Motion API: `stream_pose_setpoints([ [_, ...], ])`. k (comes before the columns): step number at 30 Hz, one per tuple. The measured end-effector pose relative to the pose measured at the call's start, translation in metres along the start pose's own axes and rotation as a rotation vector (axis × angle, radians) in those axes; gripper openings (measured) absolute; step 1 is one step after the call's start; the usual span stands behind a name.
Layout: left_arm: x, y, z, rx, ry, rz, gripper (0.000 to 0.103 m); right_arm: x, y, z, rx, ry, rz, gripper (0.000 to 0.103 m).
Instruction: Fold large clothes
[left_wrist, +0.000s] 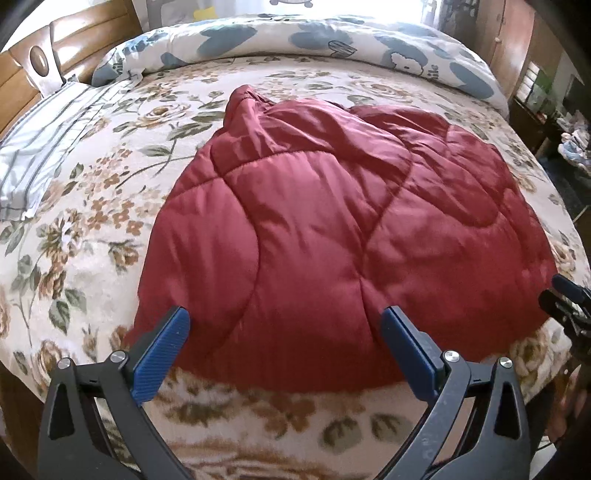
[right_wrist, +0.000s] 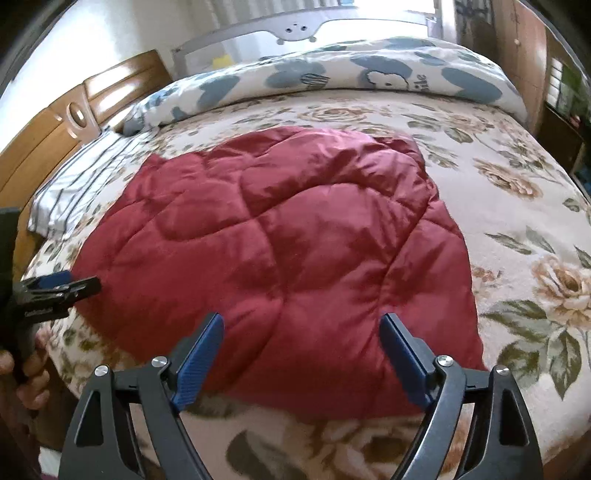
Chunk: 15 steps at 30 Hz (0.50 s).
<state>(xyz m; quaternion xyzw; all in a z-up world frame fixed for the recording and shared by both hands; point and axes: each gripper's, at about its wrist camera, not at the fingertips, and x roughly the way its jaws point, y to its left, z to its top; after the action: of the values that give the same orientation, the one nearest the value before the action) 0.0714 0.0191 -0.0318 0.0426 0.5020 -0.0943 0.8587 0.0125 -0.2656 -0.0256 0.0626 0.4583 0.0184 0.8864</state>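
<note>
On the bed (left_wrist: 92, 236), spread with a floral blanket (right_wrist: 524, 229), your red quilted garment (left_wrist: 332, 206) lies flat, its long axis running away from you toward the rolled duvet (left_wrist: 295, 37) at the far side. The near hem sits just ahead of both tools, so the coming grab turns on that edge: your left gripper (left_wrist: 286, 321) hangs over the hem's left half, your right gripper (right_wrist: 301, 328) over its right half, and neither is clearly nearer. Both point steeply down at the cloth.

Both pairs of jaws stand spread wide, with nothing pinched; the red fabric shows between the blue pads, but they do not press on it. I judge that you would need to come down onto the hem before closing.

Hard to read: whether this is a jacket or a vest, since no sleeve shows clearly. A bunched lump (left_wrist: 247, 99) at the far left may be a hood, collar or folded sleeve. The near hem is smeared with blur, and the pads cover its corners. A striped pillow (left_wrist: 40, 155) lies beside the headboard (left_wrist: 22, 81), well apart from the garment.
</note>
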Motion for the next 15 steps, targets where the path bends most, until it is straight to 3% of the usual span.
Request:
stream_pose_setpoints([
  [8, -0.013, -0.013, -0.041, 0.085, 0.020, 0.005, 0.103, -0.005, 0.018, -0.036, -0.046, 0.099, 0.035, 0.088],
  [15, -0.045, -0.025, -0.043, 0.139, 0.020, -0.011, 0.103, -0.036, 0.027, -0.037, -0.048, 0.134, 0.073, 0.091],
])
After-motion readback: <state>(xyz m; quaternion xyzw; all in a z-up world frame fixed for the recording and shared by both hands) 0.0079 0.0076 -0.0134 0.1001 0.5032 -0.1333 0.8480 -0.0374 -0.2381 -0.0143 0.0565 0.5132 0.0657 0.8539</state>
